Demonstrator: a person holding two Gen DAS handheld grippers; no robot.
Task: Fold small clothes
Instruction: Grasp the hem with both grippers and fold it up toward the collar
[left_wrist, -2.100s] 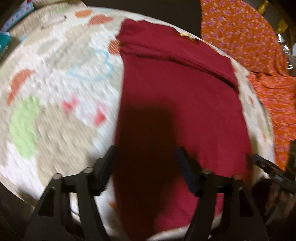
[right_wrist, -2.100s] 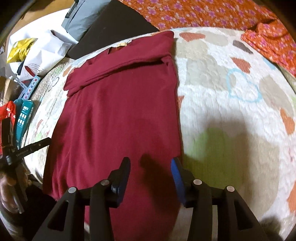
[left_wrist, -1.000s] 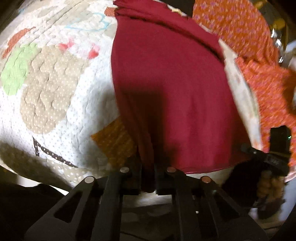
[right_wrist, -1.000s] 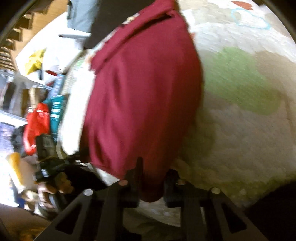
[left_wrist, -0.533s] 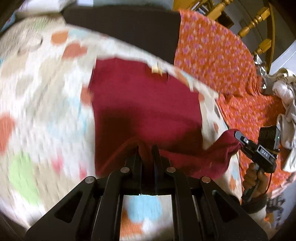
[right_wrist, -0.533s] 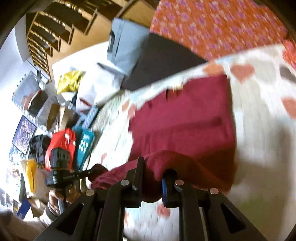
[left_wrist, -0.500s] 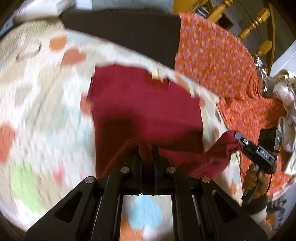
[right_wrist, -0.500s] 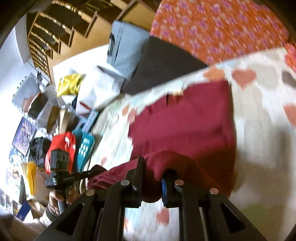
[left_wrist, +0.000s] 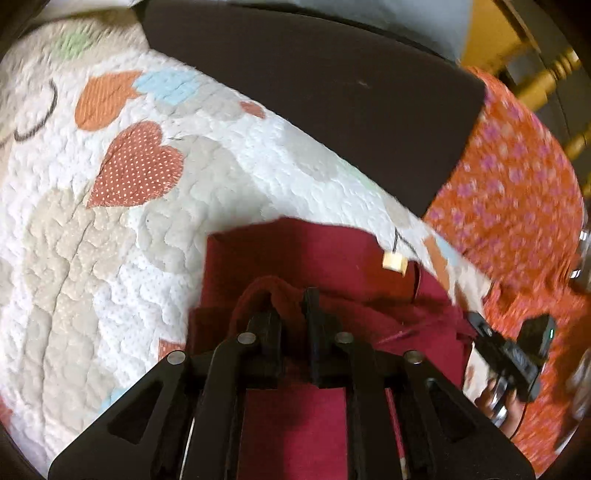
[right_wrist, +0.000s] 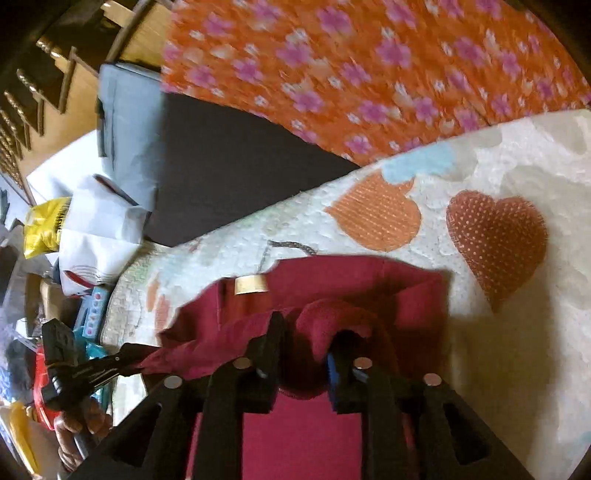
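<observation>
Left gripper (left_wrist: 293, 306) is clamped right down on a bunched-up edge of the dark red garment (left_wrist: 325, 258), fabric humped up between its fingers. Right gripper (right_wrist: 306, 332) has the other end of that same edge between its fingers too, but its jaws are opening and the cloth sits loose in a wider gap, more draped than pinched. So the carried edge hangs over the far end of the garment, near the collar with its little tan tag (right_wrist: 251, 284), and the rest lies folded flat on the heart-patterned quilt (left_wrist: 140, 206) on the bed. In the right wrist view you can see a hand (right_wrist: 79, 417) holding the other gripper off to the left. Beyond the quilt there's a dark cushion (left_wrist: 332, 96) and an orange floral cloth (right_wrist: 369, 66), pretty blurry.
</observation>
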